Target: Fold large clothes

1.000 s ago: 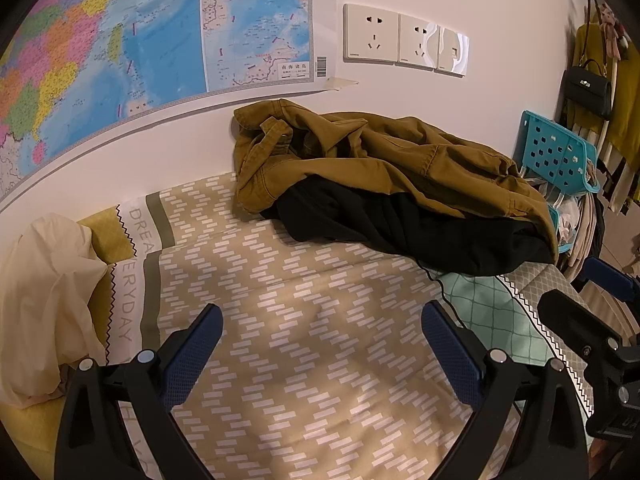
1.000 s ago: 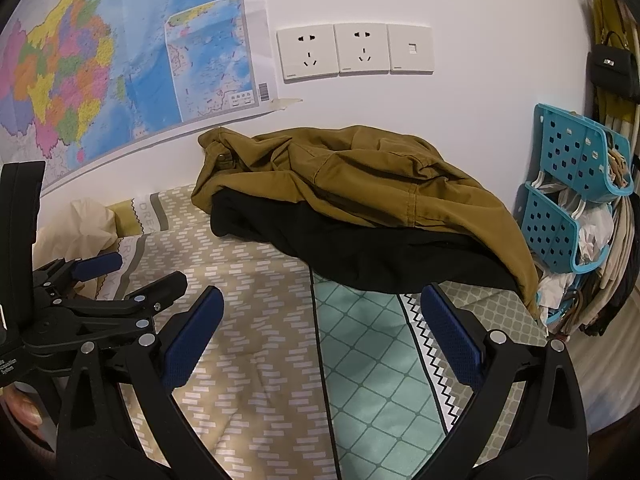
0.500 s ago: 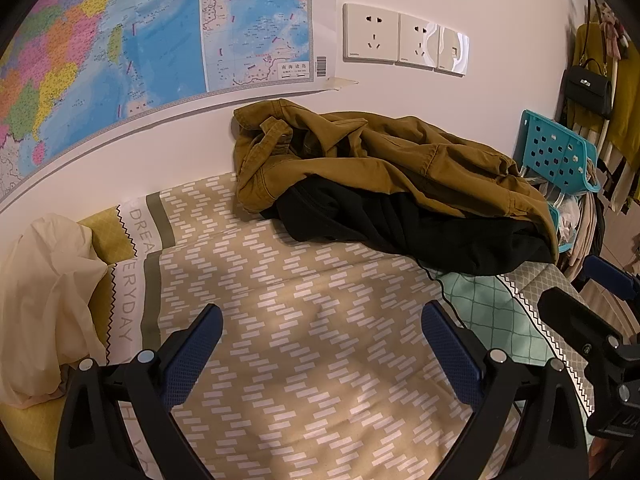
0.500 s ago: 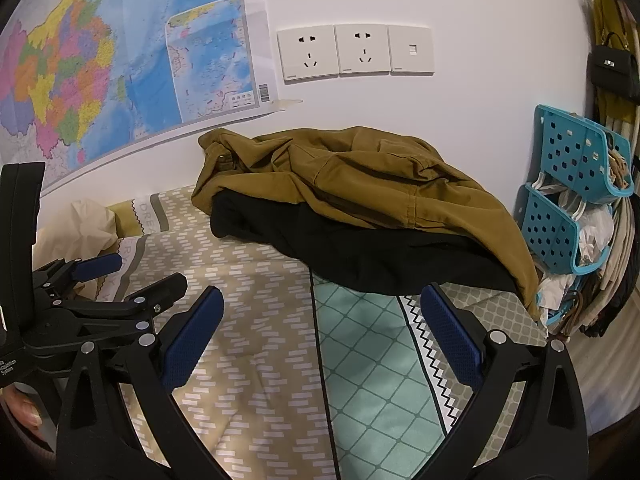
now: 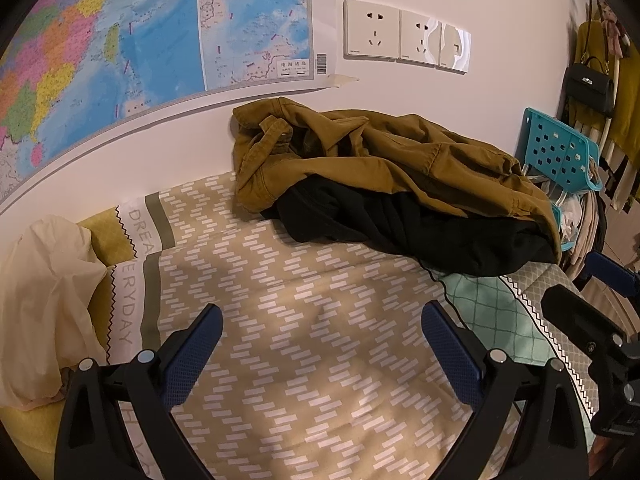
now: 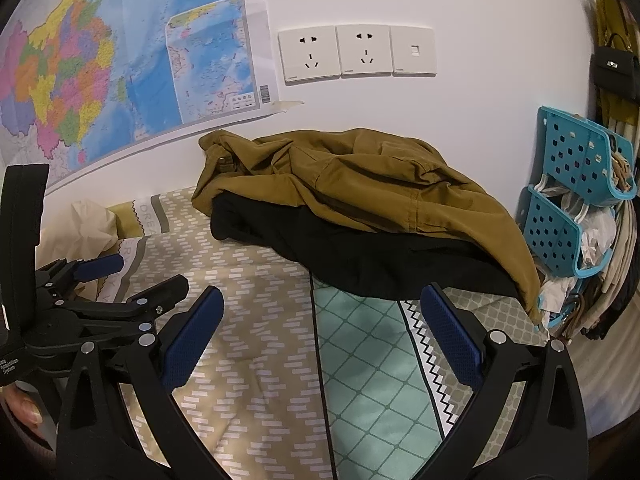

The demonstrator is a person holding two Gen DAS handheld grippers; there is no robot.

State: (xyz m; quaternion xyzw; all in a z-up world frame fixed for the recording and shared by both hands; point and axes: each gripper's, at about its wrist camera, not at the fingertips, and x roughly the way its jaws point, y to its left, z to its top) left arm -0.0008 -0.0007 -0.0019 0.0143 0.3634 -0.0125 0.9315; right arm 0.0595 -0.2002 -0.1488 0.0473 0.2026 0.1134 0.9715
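A crumpled mustard-brown jacket (image 5: 384,160) lies on a black garment (image 5: 404,232) in a heap at the back of the bed, against the wall; both also show in the right wrist view, the jacket (image 6: 360,188) over the black garment (image 6: 380,256). My left gripper (image 5: 320,348) is open and empty, held over the patterned bedspread (image 5: 280,300) short of the heap. My right gripper (image 6: 320,336) is open and empty, to the right of the left one, also short of the heap.
A cream cloth (image 5: 44,292) lies on a yellow pillow at the left. A map (image 5: 120,40) and wall sockets (image 5: 400,36) are on the wall behind. Turquoise baskets (image 6: 576,200) and hanging bags stand at the bed's right end.
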